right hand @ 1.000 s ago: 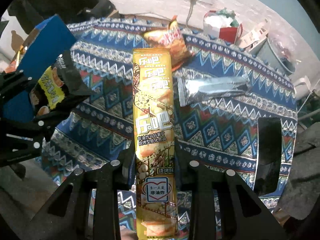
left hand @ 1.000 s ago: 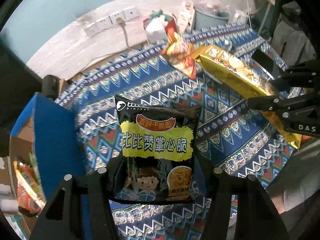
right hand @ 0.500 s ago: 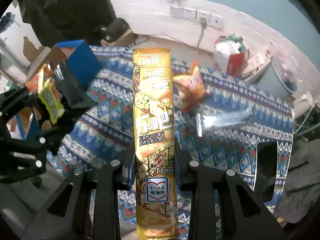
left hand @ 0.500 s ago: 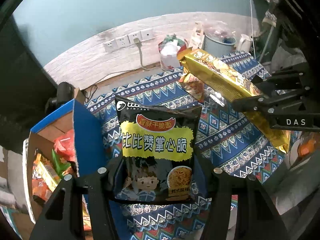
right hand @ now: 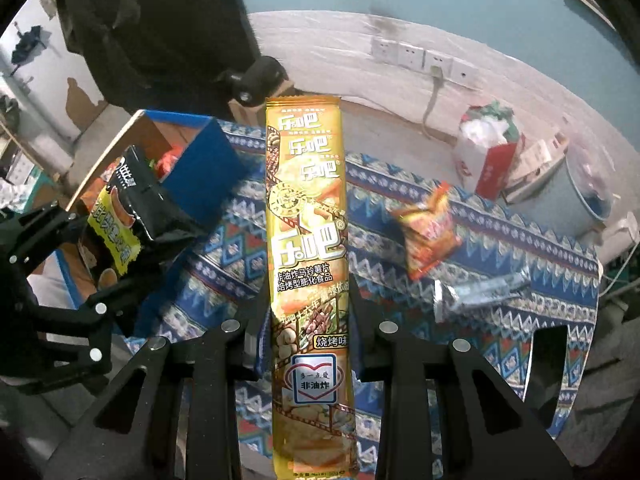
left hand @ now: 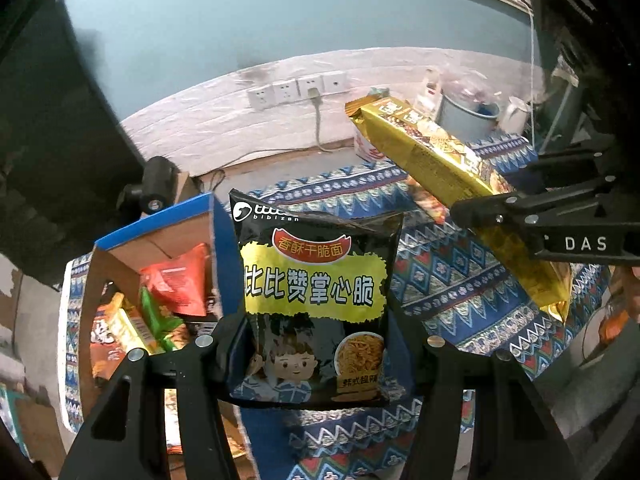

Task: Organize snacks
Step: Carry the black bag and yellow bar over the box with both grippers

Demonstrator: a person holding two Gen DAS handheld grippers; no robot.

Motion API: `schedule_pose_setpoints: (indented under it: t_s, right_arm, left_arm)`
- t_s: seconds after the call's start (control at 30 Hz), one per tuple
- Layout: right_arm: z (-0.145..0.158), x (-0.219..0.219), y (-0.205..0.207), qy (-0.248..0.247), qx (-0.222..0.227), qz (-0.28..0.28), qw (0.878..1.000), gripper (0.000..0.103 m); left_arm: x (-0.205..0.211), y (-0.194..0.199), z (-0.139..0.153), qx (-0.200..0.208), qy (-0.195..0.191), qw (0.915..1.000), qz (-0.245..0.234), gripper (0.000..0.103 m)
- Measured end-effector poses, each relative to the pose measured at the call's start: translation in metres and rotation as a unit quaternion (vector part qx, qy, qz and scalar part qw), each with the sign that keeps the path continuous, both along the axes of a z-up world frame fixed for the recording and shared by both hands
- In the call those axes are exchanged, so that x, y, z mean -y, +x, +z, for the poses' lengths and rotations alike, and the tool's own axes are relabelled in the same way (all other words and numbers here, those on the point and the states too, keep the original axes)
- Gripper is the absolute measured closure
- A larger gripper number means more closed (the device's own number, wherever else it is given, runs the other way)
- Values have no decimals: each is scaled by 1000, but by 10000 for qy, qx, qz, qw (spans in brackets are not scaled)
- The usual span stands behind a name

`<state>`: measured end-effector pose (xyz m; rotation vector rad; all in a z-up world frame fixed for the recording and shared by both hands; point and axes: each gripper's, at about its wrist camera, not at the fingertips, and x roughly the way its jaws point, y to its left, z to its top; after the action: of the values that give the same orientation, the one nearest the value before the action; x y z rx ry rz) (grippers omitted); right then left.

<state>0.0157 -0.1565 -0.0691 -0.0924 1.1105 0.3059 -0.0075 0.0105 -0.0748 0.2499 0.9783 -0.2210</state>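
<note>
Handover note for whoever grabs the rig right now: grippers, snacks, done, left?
Left gripper: shut on the black noodle snack bag, held in the air beside the blue cardboard box.
Right gripper: shut on the long gold chip pack, also in the air.
Done: several snacks already lie in the box.
Left: drop both held packs in, then fetch the orange bag and the silver packet from the patterned tablecloth.

The black snack bag and the long gold packet are shiny plastic. The blanket under them is patterned cloth. The box is plain cardboard.
</note>
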Motion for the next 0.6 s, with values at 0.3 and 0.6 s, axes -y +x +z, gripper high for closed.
schedule_pose_setpoints:
  t_s: [0.3, 0.6]
  right_arm:
    - [6, -44, 18, 114, 32, 257, 9996, 75]
    - [11, -94, 34, 228, 68, 553, 9982, 74]
  left_arm:
    - [-40, -1, 5, 119, -10, 9990, 436, 44]
    - [-81, -5, 10, 231, 1, 9962, 844, 44]
